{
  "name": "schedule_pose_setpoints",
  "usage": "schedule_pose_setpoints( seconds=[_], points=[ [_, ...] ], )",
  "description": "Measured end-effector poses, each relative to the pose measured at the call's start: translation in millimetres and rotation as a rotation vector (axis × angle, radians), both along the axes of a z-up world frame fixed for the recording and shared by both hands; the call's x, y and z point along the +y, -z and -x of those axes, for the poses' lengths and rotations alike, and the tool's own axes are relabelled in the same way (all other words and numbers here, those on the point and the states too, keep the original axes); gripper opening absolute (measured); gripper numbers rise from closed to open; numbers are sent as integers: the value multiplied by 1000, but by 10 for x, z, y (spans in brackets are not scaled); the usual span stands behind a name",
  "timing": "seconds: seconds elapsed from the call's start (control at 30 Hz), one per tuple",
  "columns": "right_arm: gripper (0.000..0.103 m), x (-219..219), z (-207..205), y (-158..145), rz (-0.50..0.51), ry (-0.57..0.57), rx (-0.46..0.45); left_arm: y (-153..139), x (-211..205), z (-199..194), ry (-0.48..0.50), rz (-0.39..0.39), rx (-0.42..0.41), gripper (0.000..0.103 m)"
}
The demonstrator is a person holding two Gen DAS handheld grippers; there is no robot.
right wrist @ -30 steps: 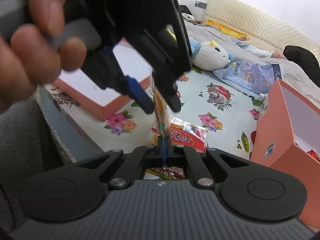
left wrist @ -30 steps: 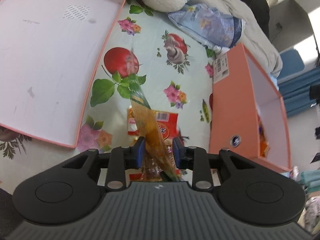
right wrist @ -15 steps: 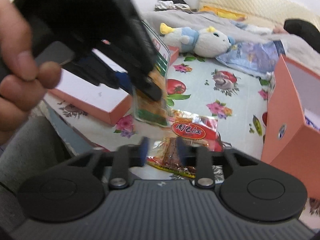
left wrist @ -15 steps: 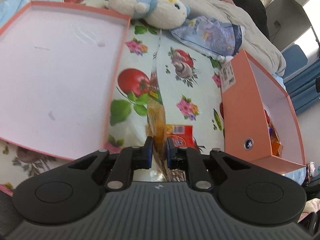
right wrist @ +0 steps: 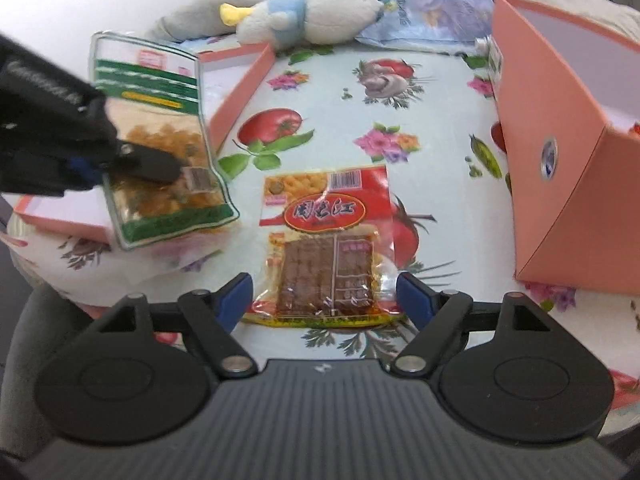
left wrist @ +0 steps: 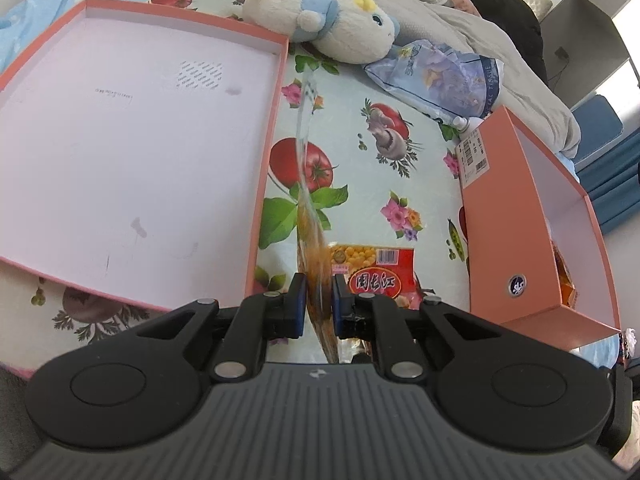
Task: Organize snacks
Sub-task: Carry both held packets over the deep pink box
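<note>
Flowered cloth (left wrist: 360,184) over a bed, with a shallow pink lid (left wrist: 132,148) lying open side up on the left and a pink box (left wrist: 516,232) on the right. Behind them, a plush toy (left wrist: 332,28) and a tissue pack (left wrist: 440,76). Left gripper (left wrist: 318,300) clenched on a green snack bag (right wrist: 160,140), held edge-on above the cloth just beside the lid. Right gripper (right wrist: 324,300) released, jaws just opened wide, nothing pinched, poised over a red snack pack (right wrist: 324,240) lying flat on the cloth.
</note>
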State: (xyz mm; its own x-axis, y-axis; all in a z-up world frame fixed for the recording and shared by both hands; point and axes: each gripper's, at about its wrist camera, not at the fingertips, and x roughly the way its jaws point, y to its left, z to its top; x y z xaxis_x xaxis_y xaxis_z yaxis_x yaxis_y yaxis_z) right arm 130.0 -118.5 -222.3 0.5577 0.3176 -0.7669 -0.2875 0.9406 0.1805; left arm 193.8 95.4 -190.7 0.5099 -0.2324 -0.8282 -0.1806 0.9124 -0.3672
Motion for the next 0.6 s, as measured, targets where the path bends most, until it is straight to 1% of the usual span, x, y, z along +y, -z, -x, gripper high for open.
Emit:
schedule_pose_setpoints(
  seconds=[0.13, 0.2, 0.27, 0.33, 0.37, 0.43, 0.47, 0.53, 0.6],
  points=[
    [80, 67, 15, 31, 47, -31, -19, 26, -5, 14, 4, -6, 3, 15],
    [83, 105, 12, 73, 92, -54, -23, 34, -17, 28, 9, -6, 4, 15],
    [82, 126, 18, 82, 110, -73, -31, 29, -44, 43, 19, -20, -2, 15],
    [74, 121, 18, 66, 108, -83, -29, 31, -67, 49, 25, -27, -5, 15],
    [66, 126, 27, 55, 105, -90, -28, 33, -77, 51, 27, -29, -4, 15],
    [56, 137, 46, 37, 123, -94, -37, 34, -101, 57, 31, -34, -6, 15],
    [54, 119, 44, 25, 118, -94, -36, 32, -109, 61, 34, -34, -8, 15],
    [54, 83, 38, 9, 105, -86, -30, 23, -134, 68, 39, -38, -11, 15],
    [54, 71, 60, -12, 114, -81, -39, 6, -169, 79, 48, -43, -16, 15]
  ],
)
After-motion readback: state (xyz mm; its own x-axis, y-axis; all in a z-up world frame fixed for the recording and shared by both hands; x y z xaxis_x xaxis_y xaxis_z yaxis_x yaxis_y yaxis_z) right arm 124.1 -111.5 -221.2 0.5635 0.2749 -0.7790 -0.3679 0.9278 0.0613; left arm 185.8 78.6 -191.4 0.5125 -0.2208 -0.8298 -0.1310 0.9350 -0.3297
